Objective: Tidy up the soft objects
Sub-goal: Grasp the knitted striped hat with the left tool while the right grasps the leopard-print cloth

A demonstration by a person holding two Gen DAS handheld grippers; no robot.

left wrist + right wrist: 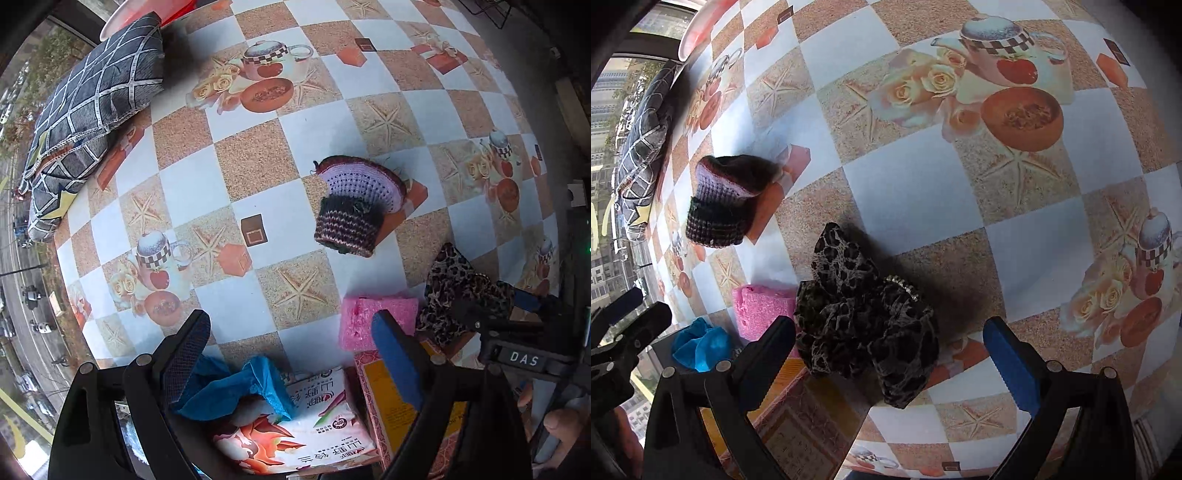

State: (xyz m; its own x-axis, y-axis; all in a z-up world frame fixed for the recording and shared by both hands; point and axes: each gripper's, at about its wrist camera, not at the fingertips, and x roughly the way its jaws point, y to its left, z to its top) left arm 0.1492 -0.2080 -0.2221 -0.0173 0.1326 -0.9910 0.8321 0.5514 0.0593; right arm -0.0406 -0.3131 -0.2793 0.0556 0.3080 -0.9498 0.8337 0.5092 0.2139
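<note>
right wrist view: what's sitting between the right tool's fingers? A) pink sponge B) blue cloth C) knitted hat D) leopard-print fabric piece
D: the leopard-print fabric piece lies on the table between the open fingers of the right tool; the pink sponge, knitted hat and blue cloth all sit off to its left.

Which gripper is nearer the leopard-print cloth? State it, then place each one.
Right. The right gripper is open with the leopard-print cloth between its fingers. The left gripper is open off to the cloth's left, over the blue cloth.
</note>
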